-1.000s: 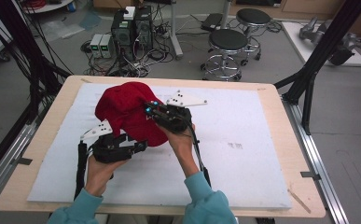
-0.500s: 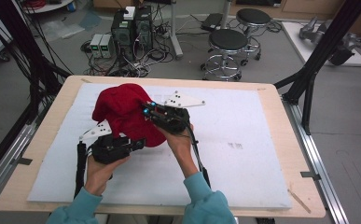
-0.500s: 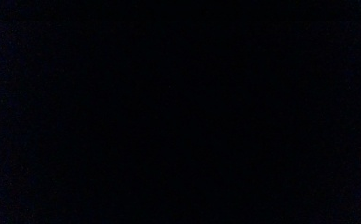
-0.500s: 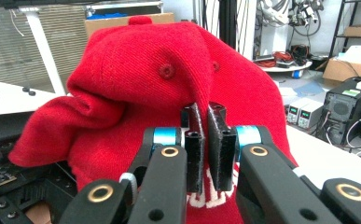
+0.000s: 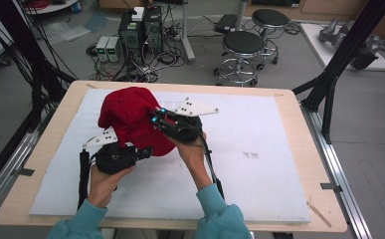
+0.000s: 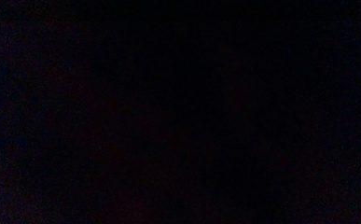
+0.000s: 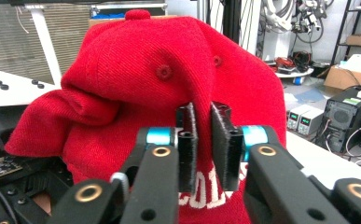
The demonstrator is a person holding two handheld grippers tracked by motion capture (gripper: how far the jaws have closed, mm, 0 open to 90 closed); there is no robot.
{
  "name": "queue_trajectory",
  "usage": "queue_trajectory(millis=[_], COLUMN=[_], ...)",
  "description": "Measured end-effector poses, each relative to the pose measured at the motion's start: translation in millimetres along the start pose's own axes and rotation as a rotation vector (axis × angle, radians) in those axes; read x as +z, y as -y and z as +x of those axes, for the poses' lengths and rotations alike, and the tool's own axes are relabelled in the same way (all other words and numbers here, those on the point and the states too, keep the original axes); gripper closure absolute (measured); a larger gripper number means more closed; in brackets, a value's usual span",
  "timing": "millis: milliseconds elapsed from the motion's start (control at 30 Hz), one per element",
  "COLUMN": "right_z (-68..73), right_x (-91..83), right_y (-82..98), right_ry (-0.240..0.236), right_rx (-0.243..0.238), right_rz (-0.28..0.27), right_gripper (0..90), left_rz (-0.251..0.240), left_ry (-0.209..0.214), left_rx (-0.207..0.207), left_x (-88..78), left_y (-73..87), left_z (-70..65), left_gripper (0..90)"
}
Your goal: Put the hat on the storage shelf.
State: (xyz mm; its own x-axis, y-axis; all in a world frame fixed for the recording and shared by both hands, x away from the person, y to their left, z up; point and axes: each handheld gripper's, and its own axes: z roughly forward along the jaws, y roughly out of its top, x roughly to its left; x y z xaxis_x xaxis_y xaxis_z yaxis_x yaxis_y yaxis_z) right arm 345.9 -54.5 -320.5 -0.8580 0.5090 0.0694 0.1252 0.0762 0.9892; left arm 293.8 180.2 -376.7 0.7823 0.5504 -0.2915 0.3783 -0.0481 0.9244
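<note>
High view: left gripper (image 5: 141,152), tips buried under red baseball cap (image 5: 133,117), state not discernible. Right gripper (image 5: 159,117) clenched on cap's fabric, jaws nearly closed. Cap held above bench (image 5: 279,164), white mat. Stools (image 5: 243,45) beyond.

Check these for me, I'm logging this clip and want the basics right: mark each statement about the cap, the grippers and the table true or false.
1. The red cap has white lettering on it. True.
2. The cap lies flat on the white mat, untouched. False: it is held up between the two grippers.
3. The right gripper has its jaws nearly together at the cap's fabric. True, a narrow gap shows between them.
4. The left gripper view gives a clear look at the cap. False: it is black.
5. Two round stools stand beyond the table. True.
6. The left gripper is at the cap's far edge. False: it is at the near edge.
</note>
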Motion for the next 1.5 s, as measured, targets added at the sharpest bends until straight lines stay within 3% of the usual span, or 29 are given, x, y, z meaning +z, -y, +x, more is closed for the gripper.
queue_trajectory(millis=[200,233,267,300,333,567,967,1433,1500], right_z=[-0.1,0.8,0.8,0.6,0.3,-2.3,-7.5,-21.1,-22.2], right_x=[-2.3,-3.5,-3.5,-4.4,-5.2,-13.4,-35.5,-100.7,-109.6], right_y=[-0.7,-1.4,-1.4,-1.9,-1.8,-2.5,0.3,18.4,21.5], right_ry=[0.032,0.048,0.048,0.077,0.085,0.139,0.212,0.318,0.338], right_rx=[-0.013,-0.021,-0.021,-0.024,-0.016,-0.027,-0.055,-0.064,-0.055], right_rz=[-0.005,-0.004,-0.004,-0.003,0.0,0.018,0.083,0.113,0.155], right_gripper=[66.1,56.5,56.5,43.7,39.3,20.6,11.9,11.4,10.7], left_rz=[0.004,0.004,0.0,0.0,0.0,0.001,0.015,0.041,0.047], left_ry=[-0.01,-0.011,-0.013,-0.016,-0.017,-0.037,-0.106,-0.207,-0.227], left_rx=[0.0,0.001,0.002,0.005,0.009,0.027,0.072,0.153,0.176], left_x=[-1.7,-2.2,-2.8,-3.8,-4.5,-11.0,-27.3,-39.8,-40.3], left_y=[-0.7,-0.9,-1.2,-1.5,-2.0,-8.3,-22.7,-47.1,-52.6], left_z=[1.7,2.0,2.3,2.5,2.3,4.7,14.6,28.7,31.5], left_gripper=[84.2,84.8,84.8,85.2,85.2,85.3,85.2,85.2,85.3])
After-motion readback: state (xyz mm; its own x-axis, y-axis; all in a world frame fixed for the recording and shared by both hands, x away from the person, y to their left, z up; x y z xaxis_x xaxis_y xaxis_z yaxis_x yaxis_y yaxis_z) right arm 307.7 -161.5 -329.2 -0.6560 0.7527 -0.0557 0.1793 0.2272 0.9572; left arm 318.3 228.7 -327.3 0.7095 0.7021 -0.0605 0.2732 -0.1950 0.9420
